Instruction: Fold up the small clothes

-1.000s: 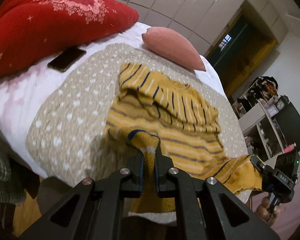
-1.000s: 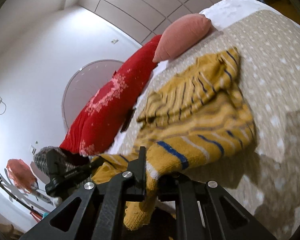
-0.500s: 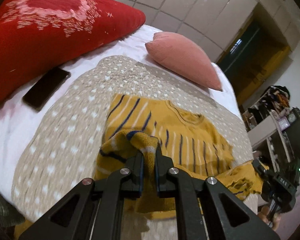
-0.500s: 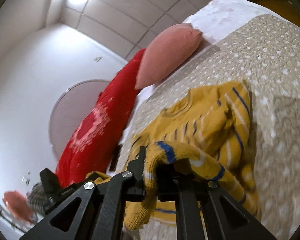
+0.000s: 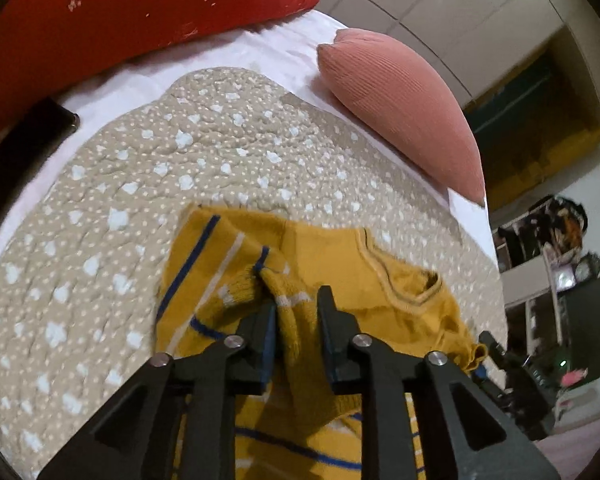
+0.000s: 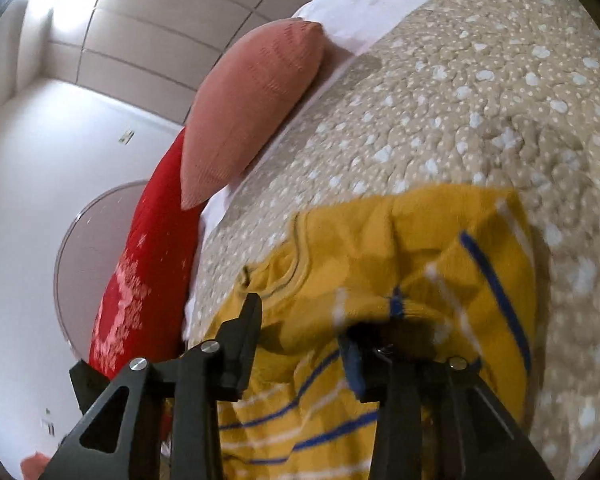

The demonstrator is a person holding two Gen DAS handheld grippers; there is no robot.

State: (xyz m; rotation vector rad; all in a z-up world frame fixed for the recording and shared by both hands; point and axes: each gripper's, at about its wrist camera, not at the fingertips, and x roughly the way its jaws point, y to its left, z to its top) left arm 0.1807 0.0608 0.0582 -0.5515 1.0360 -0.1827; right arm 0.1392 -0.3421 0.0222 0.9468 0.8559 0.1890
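A bed carried everything here: a white sheet (image 5: 268, 52) with a beige quilt (image 5: 204, 168) dotted in white spread over it. At the head lay a big red pillow (image 5: 132, 4) with a pale floral print, and beside it a ribbed pink pillow (image 5: 404, 108), its corner resting on the quilt's edge. A dark phone (image 5: 16, 160) sat on the sheet just below the red pillow. Pale panelled wall behind, a dark doorway and cluttered shelves (image 5: 556, 248) off to the side.

The yellow sweater (image 5: 328, 256), striped blue and white, lay on the quilt folded over on itself, neckline showing at the far edge.

The left tool (image 5: 296, 320) stood partly open, its jaws a modest gap apart, with a ridge of the sweater's knit running up between them; whether the pads actually pressed the cloth could not be told. The right tool (image 6: 304, 320) was spread wide, one finger clear at the sweater's collar side, the other partly buried under a blurred striped fold, gripping nothing. In the left view the right tool's tip sat at the sweater's near corner.
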